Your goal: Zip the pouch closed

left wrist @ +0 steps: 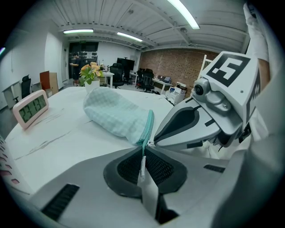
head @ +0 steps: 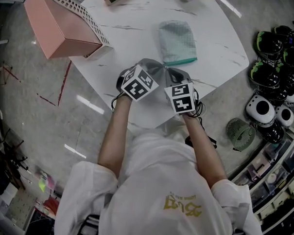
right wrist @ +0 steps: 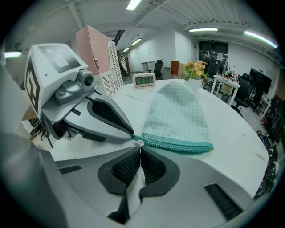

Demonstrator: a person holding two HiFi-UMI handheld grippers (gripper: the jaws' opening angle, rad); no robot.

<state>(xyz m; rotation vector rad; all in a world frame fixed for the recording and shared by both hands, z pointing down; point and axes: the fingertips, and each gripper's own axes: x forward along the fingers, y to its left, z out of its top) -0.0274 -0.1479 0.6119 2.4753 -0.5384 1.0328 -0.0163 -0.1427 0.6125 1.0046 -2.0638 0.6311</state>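
A pale green checked pouch [head: 177, 40] lies flat on the white marble table [head: 126, 36], its teal zipper [head: 181, 61] along the edge nearest me. Both grippers meet at the zipper's left corner. My left gripper [head: 155, 67] is shut on a thin tab at the zipper's end [left wrist: 142, 153], seen between its pads in the left gripper view, where the pouch [left wrist: 116, 115] lies just beyond. My right gripper [right wrist: 140, 149] is shut on the small zipper pull [right wrist: 140, 143]; from there the teal zipper [right wrist: 178, 143] runs right, teeth together. In the head view my right gripper [head: 171, 72] sits beside the left.
A pink box with a white perforated panel [head: 63, 23] stands at the table's left. A pink digital clock [left wrist: 30, 108] and a flower pot [left wrist: 91, 73] sit further back. Helmets [head: 275, 71] and a small fan [head: 240, 134] are on the floor to the right.
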